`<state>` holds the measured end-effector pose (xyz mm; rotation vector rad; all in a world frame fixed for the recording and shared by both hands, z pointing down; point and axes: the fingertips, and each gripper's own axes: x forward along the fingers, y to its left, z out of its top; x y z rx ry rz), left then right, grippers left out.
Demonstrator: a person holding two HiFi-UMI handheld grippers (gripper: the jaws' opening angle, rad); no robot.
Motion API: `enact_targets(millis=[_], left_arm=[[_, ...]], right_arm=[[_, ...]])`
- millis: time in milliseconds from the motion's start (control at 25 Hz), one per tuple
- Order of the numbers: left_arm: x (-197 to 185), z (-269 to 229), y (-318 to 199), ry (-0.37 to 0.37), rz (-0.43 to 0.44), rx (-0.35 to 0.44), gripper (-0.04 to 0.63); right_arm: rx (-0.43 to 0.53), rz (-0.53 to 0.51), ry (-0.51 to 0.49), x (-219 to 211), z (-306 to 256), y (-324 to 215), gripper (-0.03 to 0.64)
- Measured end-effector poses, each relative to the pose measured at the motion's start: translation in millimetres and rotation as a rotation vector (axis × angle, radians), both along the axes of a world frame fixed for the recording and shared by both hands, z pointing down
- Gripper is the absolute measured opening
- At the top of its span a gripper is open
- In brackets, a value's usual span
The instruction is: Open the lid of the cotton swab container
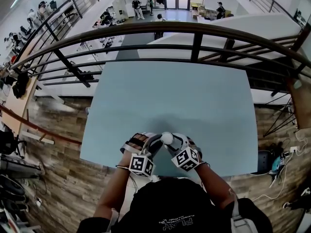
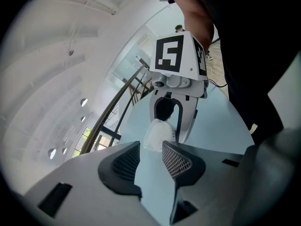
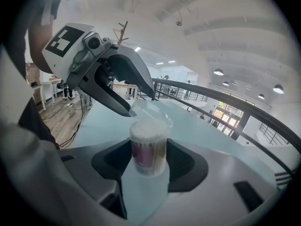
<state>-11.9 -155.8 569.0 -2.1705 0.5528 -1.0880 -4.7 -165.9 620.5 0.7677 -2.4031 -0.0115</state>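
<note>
Right gripper [image 3: 149, 163]: jaws closed on the lower body of the cotton swab container [image 3: 149, 145], which is held upright over the near edge of the table [image 1: 194, 106]. Left gripper [image 2: 150, 157]: jaws parted, nothing pressed between the pads. Its tips are set at the clear lid [image 3: 151, 109], which appears tilted up; contact not resolved.

Container is judged light, thin-walled and slippery. The body is to be clamped gently and the lid taken at its rim.

Appearance: small clear cylinder, pink label band, packed with white swab heads.
</note>
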Motion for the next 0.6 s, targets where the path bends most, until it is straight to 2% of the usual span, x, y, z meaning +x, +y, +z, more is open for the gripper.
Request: enact_targets(millis=[240, 520, 600], left_arm=[[-4.2, -8.3, -3.5, 0.043, -0.028, 0.020, 0.092], [1.3, -19.5, -7.4, 0.084, -0.041, 0.045, 0.078], [2.7, -26.1, -11.5, 0.099, -0.046, 0.057, 0.054]], right_arm=[[-0.007, 0.002, -0.006, -5.1, 1.2, -0.3, 0.238], [-0.012, 0.004, -0.007, -3.6, -0.3, 3.4, 0.238], [-0.012, 0.002, -0.008, -6.1, -1.5, 4.6, 0.238]])
